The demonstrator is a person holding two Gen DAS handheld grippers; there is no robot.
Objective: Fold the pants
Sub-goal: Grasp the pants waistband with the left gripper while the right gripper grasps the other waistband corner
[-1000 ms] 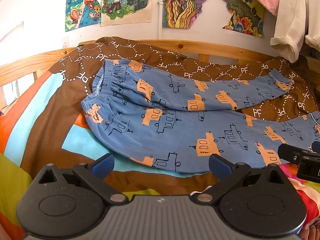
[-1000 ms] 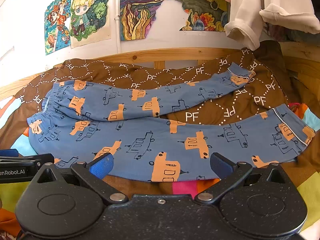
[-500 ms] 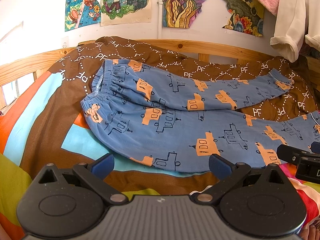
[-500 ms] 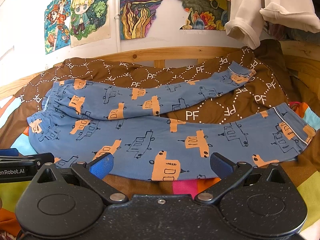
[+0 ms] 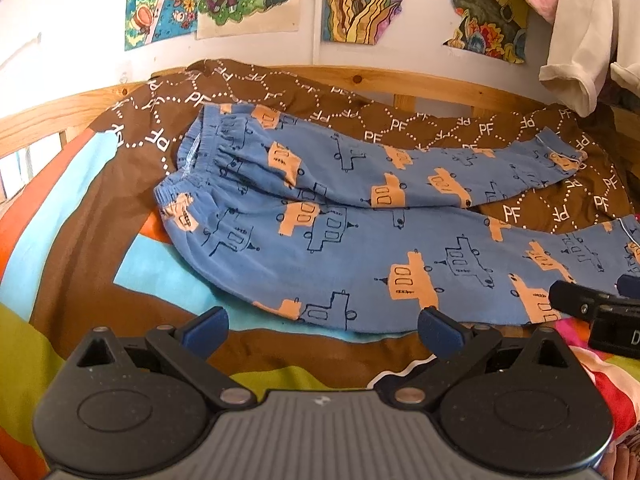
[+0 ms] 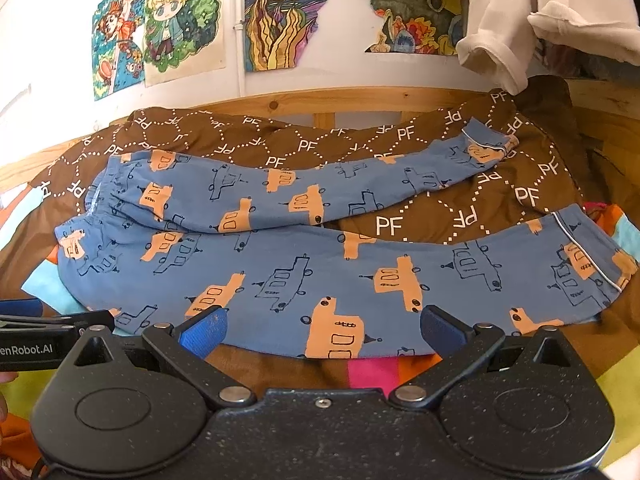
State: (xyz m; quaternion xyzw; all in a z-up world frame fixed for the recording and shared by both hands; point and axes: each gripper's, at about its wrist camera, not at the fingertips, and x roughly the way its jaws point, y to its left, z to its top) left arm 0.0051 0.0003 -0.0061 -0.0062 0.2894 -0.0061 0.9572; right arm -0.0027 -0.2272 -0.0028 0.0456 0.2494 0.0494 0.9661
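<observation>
- We see the bed (image 5: 72, 240) carrying the pants (image 5: 360, 248) spread flat, waistband toward its left edge, legs splayed rightward.
- Our left gripper (image 5: 322, 326) hovers at the near hem, jaws released.
- Our right gripper (image 6: 322, 330) likewise, jaws released, empty.

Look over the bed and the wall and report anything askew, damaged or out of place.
The pants lie flat but splayed: the far leg angles away from the near leg, brown cover showing between. On the wall, one poster has a torn, ragged edge. Both tongs, left and right, are open and empty.
</observation>
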